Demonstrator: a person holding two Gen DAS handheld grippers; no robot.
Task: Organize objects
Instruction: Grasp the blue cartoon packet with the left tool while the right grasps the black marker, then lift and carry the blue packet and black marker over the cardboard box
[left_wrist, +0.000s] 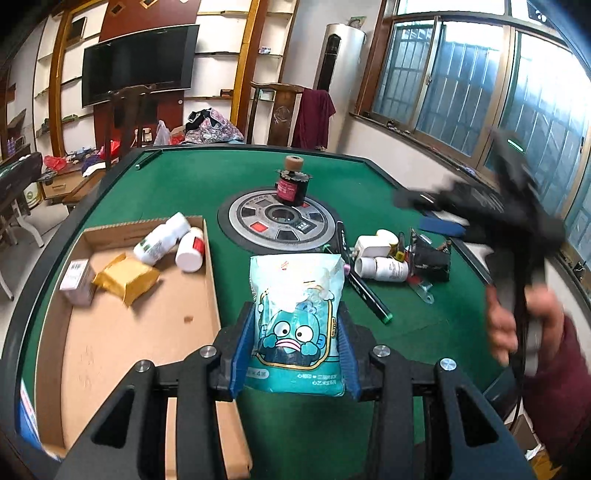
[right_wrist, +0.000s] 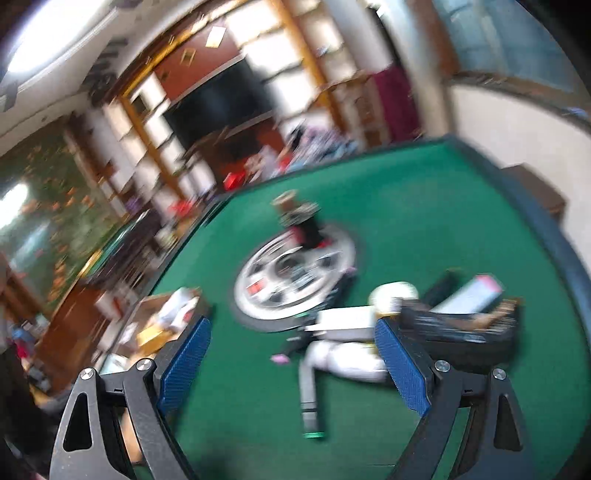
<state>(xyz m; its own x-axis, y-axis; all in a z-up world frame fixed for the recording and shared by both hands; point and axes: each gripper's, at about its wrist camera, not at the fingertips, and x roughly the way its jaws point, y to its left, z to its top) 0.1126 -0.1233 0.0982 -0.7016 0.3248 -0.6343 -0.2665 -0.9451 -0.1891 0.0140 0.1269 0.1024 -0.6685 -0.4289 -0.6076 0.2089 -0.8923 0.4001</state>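
The left gripper (left_wrist: 295, 332) clamps a teal tissue pack (left_wrist: 297, 317), held above the green table (left_wrist: 184, 192) beside a cardboard tray (left_wrist: 122, 332). The right gripper (right_wrist: 291, 354) gapes wide and empty over clutter (right_wrist: 354, 332).

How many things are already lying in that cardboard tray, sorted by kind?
In the cardboard tray:
White bottles: 2
Gold packet: 1
Small white carton: 1
Total: 4
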